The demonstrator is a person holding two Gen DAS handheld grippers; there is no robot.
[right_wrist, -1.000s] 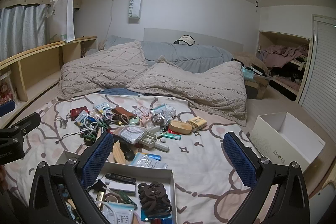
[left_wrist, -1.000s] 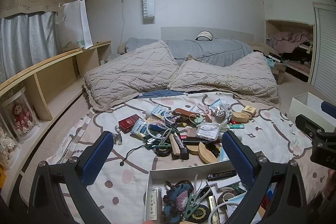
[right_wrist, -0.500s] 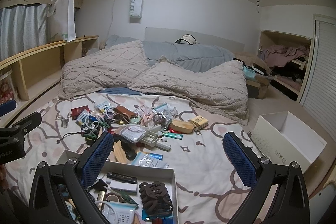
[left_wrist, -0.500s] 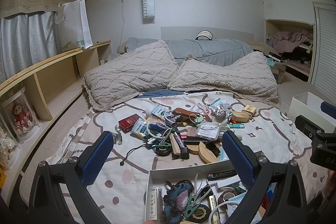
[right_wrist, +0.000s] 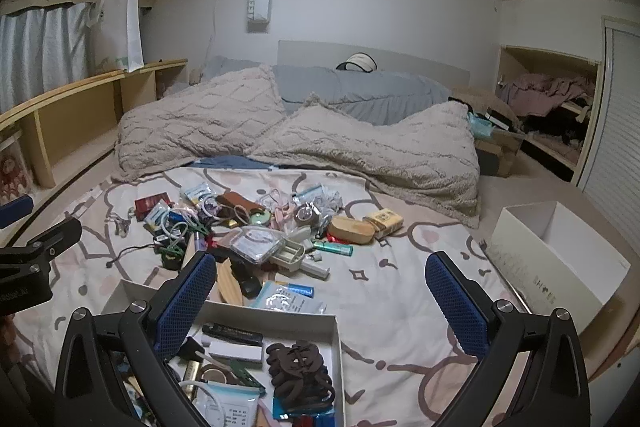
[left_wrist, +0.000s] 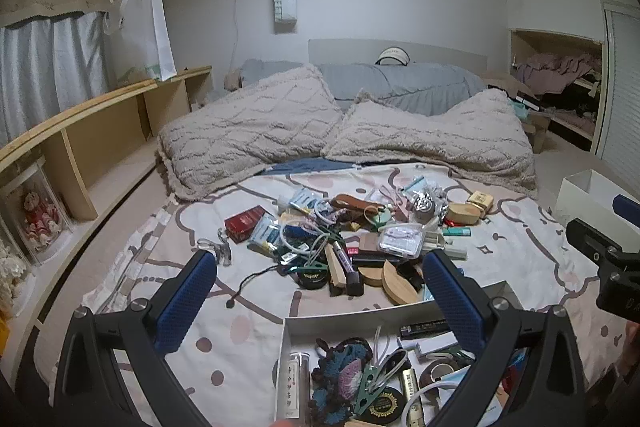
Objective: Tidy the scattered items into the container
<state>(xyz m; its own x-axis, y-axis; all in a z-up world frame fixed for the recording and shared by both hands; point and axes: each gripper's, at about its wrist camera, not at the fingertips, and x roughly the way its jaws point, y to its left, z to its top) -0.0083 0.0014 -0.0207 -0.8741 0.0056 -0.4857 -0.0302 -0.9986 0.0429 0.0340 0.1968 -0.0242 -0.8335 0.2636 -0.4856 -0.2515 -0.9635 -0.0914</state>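
Blue mesh-textured fingers [left_wrist: 188,301] above rectangular white cardboard container [left_wrist: 348,315].

Two tufted pillows [left_wrist: 256,131] lean together — white bag [left_wrist: 150,31] on the shelf [left_wrist: 80,119].

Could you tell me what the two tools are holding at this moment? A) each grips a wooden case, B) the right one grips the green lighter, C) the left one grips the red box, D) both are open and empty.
D: the left tool and right tool both stand wide open with nothing between their blue pads.
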